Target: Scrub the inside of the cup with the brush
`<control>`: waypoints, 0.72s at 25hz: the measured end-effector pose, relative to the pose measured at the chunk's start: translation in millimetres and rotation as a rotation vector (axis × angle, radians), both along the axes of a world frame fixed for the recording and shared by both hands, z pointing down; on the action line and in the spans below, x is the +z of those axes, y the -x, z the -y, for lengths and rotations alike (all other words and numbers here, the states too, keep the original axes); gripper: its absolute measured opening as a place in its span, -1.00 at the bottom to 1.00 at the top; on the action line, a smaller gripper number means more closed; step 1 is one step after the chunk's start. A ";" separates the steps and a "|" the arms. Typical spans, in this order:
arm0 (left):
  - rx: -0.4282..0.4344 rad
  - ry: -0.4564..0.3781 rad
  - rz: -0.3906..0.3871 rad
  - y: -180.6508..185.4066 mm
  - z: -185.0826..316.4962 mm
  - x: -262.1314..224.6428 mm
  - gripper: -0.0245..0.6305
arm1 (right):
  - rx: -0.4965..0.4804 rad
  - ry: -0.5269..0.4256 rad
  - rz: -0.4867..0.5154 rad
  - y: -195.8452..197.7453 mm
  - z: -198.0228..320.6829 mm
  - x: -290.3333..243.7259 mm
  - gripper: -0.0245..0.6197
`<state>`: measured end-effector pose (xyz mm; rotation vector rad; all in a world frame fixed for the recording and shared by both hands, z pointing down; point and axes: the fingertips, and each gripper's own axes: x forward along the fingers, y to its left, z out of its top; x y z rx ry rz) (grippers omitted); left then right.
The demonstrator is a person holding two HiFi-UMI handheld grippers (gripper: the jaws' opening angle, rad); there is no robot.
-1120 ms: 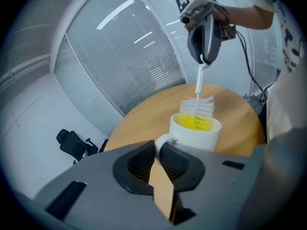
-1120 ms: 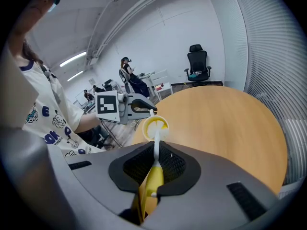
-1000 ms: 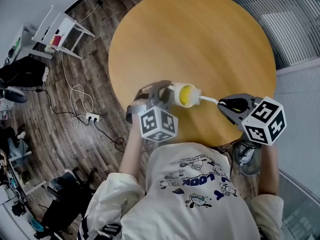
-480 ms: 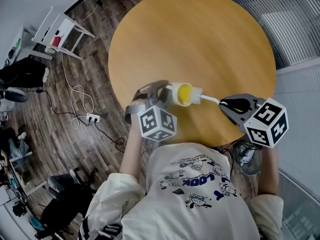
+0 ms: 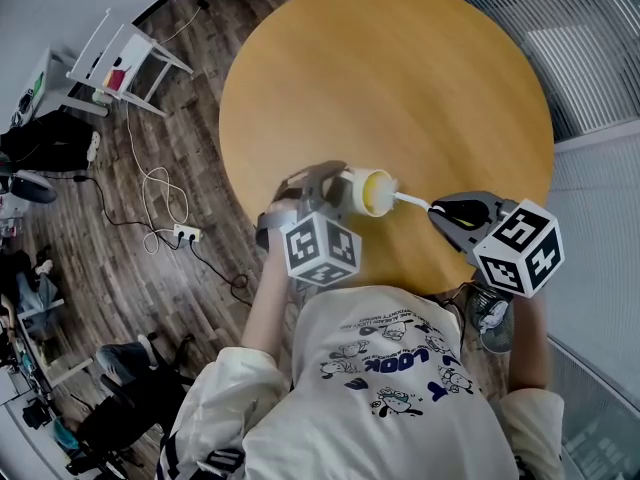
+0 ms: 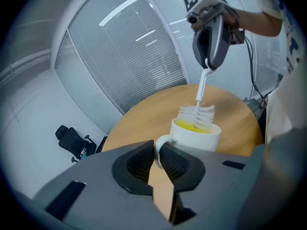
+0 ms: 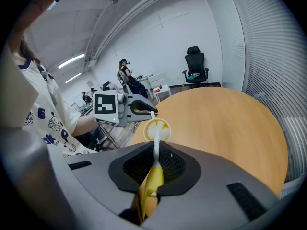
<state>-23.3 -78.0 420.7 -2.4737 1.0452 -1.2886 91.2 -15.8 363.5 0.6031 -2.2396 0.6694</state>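
A white cup with a yellow inside lies tilted on its side just above the round wooden table, mouth toward the right. My left gripper is shut on the cup's handle. My right gripper is shut on the yellow handle of a brush, whose thin white stem runs left to the cup. The white bristles sit in the cup's mouth, partly sticking out above the rim. From the right gripper view the cup faces me straight ahead, with the left gripper behind it.
The table's near edge runs just below both grippers, against the person's body. On the wood floor at left lie cables and a power strip, with a white rack farther off. Window blinds run along the right.
The right gripper has shifted a little left toward the cup, and the brush head has gone deeper into the cup's mouth. The left gripper and cup have barely moved.
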 end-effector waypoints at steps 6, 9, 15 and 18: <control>-0.004 -0.010 0.034 1.4 3.9 0.1 -0.81 | -0.010 0.008 0.003 2.2 -0.7 -4.4 -0.79; -0.009 -0.009 0.048 2.0 6.9 3.8 -0.81 | -0.018 0.014 0.002 2.2 0.4 -5.3 -0.79; -0.033 -0.001 0.059 15.5 9.5 10.2 -0.81 | -0.024 0.008 0.011 4.5 -1.9 -14.8 -0.79; -0.047 -0.004 0.062 19.7 10.1 14.2 -0.81 | -0.024 -0.002 0.019 1.0 -4.1 -16.3 -0.79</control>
